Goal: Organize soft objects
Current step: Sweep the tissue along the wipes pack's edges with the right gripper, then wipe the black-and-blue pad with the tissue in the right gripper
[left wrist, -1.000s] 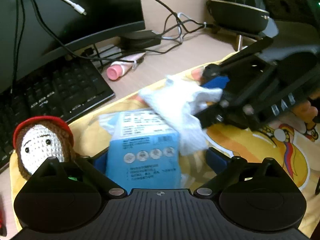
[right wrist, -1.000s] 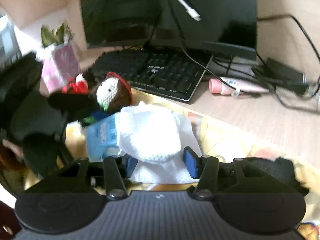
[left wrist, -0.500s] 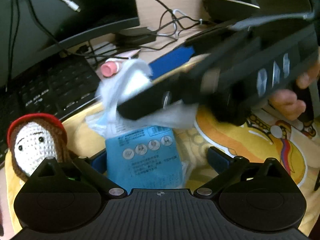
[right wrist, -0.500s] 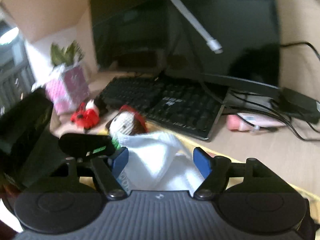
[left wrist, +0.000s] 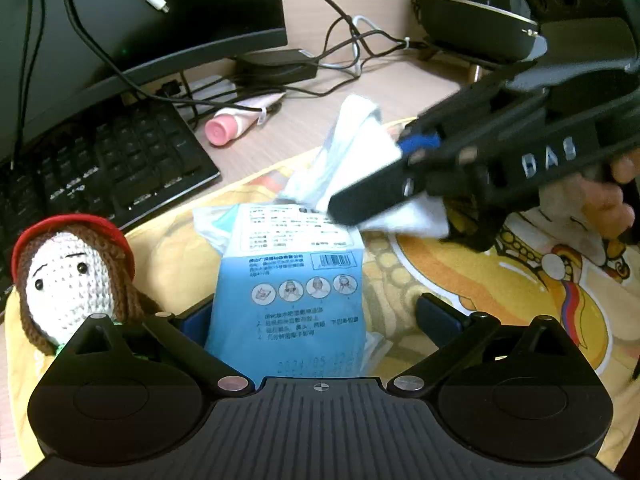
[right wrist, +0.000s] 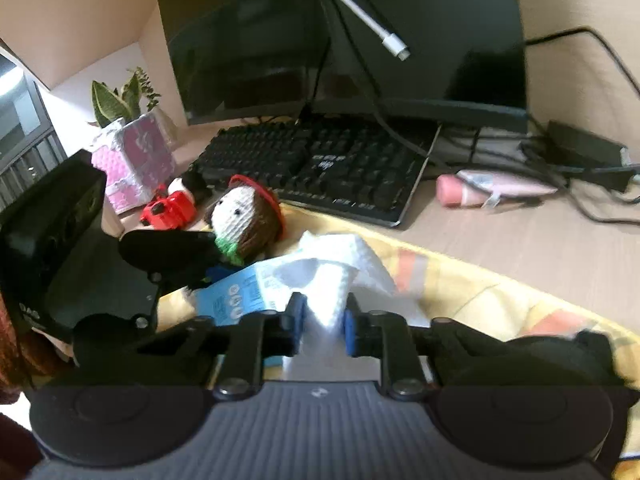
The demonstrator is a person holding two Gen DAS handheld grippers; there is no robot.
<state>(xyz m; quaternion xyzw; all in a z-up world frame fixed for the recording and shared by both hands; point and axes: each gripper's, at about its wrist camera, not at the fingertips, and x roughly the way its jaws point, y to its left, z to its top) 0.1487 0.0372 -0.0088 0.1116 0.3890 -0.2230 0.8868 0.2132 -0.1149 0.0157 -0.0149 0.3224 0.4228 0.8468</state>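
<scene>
My left gripper [left wrist: 316, 316] stands spread wide, its blue pads either side of the blue pack [left wrist: 288, 304]. The pack lies between the jaws on the yellow cloth [left wrist: 500, 276]; the left pad sits at the pack's edge, the right pad stands clear of it, and I cannot confirm contact.

My right gripper [right wrist: 320, 328] is closing, its jaws narrowed onto the white tissue [right wrist: 332, 284]. The tissue is bunched between the pads and fans out beyond them at 12 o'clock. In the left wrist view the same tissue [left wrist: 352, 160] rises from the pack's far end, with the right gripper [left wrist: 416, 148] entering from 3 o'clock. The hand [left wrist: 600, 200] behind it is partly visible.

At 9 o'clock of the pack, the crochet doll [left wrist: 68, 276] with the red cap rests at the cloth edge, just beside my left jaw. In the right wrist view the doll [right wrist: 244, 220] lies at 11 o'clock of the tissue.

Beyond the cloth:
- keyboard [right wrist: 320, 168] at 12 o'clock, on the desk [right wrist: 500, 236];
- pink tube [left wrist: 236, 124] just beside the keyboard's right end;
- red toy [right wrist: 168, 208] and pink plant box [right wrist: 132, 160] at 10 o'clock in the right wrist view;
- monitor [right wrist: 360, 36] behind the keyboard, with cables [left wrist: 344, 44] trailing to its right.
</scene>
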